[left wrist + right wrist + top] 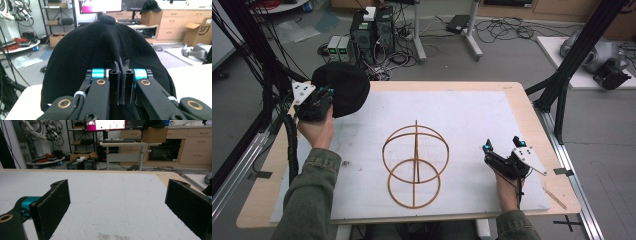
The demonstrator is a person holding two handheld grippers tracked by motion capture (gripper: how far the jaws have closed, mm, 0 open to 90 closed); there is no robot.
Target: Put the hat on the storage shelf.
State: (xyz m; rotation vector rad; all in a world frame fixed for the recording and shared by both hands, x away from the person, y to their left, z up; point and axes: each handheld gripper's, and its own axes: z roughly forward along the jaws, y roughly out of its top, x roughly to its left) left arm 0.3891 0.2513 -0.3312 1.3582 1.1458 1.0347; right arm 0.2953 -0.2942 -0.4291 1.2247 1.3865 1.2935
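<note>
1. Overhead, a person sits at the near edge of a wooden table [532, 107] covered by a white mat [472, 120], with one gripper in each hand.
2. At the far left corner of the table, the left gripper [323, 95] holds a black cap [343, 87] that hangs past the mat's far left corner.
3. Seen from the left gripper view, the left gripper [119, 75] has its two black jaws pressed together, pinching a fold of the cap's [82, 50] cloth between them. The cap's crown faces the camera, its top button [107, 19] uppermost.
4. Near the right edge of the table, the right gripper [502, 146] is held low over the mat by the person's right hand [508, 187], well apart from the cap.
5. Seen from the right gripper view, the right gripper [117, 200] has its jaws spread wide, with bare white mat [112, 195] between them and nothing held.
6. At the middle of the mat stands a wooden frame [415, 165] made of thin hoops crossed around an upright strip. It sits between the two grippers and touches neither.
</note>
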